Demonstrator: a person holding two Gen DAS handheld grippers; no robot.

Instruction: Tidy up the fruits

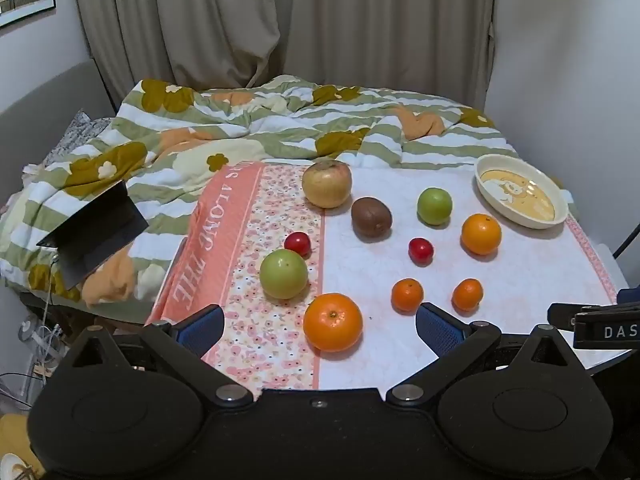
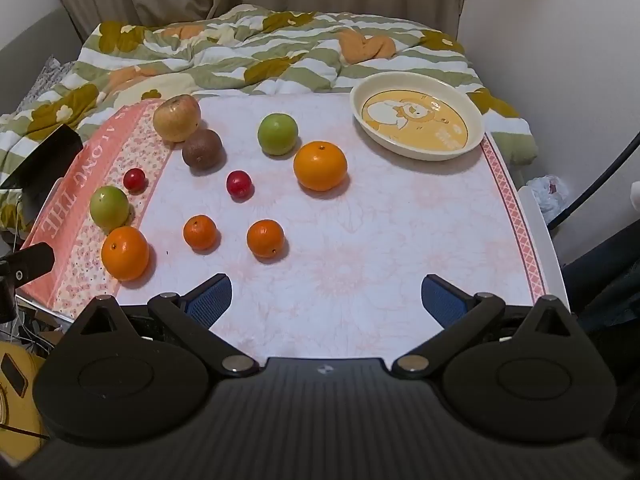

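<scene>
A white table (image 2: 540, 240) is covered by a pale cloth (image 2: 360, 220) with a pink floral lettered border. On the cloth are set a cream dish (image 2: 476, 118), a yellowish apple (image 2: 177, 117) touching a kiwi (image 2: 202, 149), two green apples (image 2: 277, 129) (image 2: 109, 207), two large oranges (image 2: 320, 166) (image 2: 125, 253), two mandarins (image 2: 199, 232) (image 2: 265, 238) and two small red fruits (image 2: 239, 184) (image 2: 134, 179). A striped floral duvet (image 2: 240, 48) lies behind on a bed.

Ten fruits (image 2: 320, 166) lie loose left of the empty cream plate (image 2: 416, 150): four oranges, two green apples, two tomatoes, kiwi, yellow apple.
</scene>
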